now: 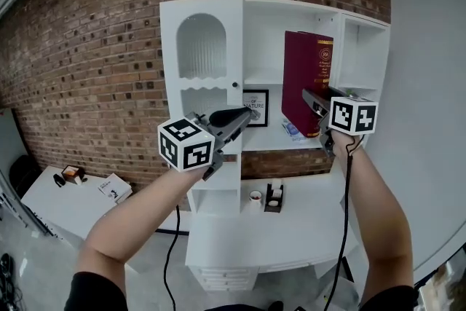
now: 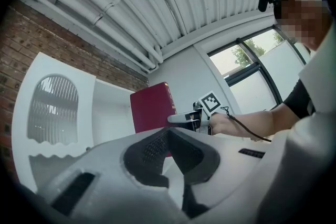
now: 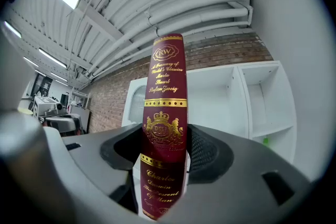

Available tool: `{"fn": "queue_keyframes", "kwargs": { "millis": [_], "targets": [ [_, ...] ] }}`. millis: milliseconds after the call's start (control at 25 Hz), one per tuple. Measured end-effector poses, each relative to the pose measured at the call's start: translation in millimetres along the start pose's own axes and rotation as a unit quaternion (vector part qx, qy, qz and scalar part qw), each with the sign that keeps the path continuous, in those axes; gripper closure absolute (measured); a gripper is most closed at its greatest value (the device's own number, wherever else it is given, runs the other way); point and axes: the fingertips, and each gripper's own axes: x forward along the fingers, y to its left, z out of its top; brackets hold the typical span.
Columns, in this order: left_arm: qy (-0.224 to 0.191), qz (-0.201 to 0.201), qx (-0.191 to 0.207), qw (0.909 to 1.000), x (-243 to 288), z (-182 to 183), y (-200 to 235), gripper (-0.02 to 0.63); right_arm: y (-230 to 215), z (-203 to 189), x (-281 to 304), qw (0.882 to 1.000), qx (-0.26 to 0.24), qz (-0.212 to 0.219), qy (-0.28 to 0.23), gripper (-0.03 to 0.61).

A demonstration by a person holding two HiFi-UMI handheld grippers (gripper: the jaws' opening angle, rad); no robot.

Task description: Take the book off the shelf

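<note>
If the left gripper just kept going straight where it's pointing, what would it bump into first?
Probably the red book, which sits straight beyond the shut left gripper in its own view. Depth is unclear, so the white shelf could come first.

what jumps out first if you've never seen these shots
The dark red book with gold lettering on its spine stands out most: it is upright at the open middle bay of the white shelf unit, clamped at its spine by the right gripper. Next comes the left gripper, shut and empty, in front of the unit's arched door, with the brick wall behind everything.
</note>
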Motion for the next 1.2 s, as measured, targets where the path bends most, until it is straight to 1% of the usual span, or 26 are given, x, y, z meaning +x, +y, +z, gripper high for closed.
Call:
{"fn": "queue_keyframes", "kwargs": {
  "millis": [120,320,600,720,800,880,1000,1200],
  "targets": [
    [0.010,-0.002,-0.015,0.9998,-7.2,-18.3,-17.0,0.606,14.6,-17.1,-28.7,1.000,-0.009,0.007,0.003,0.331],
    [0.002,0.009,-0.037,0.9993,-11.4,-32.7,-50.0,0.606,36.0,-40.1,-77.8,0.999,-0.012,0.030,-0.001,0.331],
    [-0.018,0.010,-0.066,0.9976,1.6,-38.3,-131.4,0.606,60.3,-80.9,-159.4,0.997,-0.005,0.075,0.002,0.331],
    [-0.018,-0.001,-0.079,0.9967,9.0,-45.2,-184.4,0.606,69.1,-97.6,-206.1,0.995,-0.008,0.098,0.004,0.331],
    [-0.013,-0.009,-0.078,0.9968,11.0,-50.2,-220.7,0.606,72.0,-105.4,-237.6,0.994,-0.002,0.110,0.004,0.332],
    [-0.012,-0.011,-0.092,0.9956,12.2,-52.0,-246.5,0.606,73.3,-111.0,-261.0,0.992,0.009,0.123,0.005,0.331],
    [-0.005,-0.005,-0.102,0.9947,12.6,-56.1,-275.6,0.606,72.2,-127.0,-285.8,0.990,0.033,0.133,0.010,0.331],
    [0.025,0.005,-0.122,0.9922,-2.8,-85.0,-317.1,0.606,84.7,-159.9,-322.3,0.987,0.068,0.143,0.018,0.331]
  ]
}}
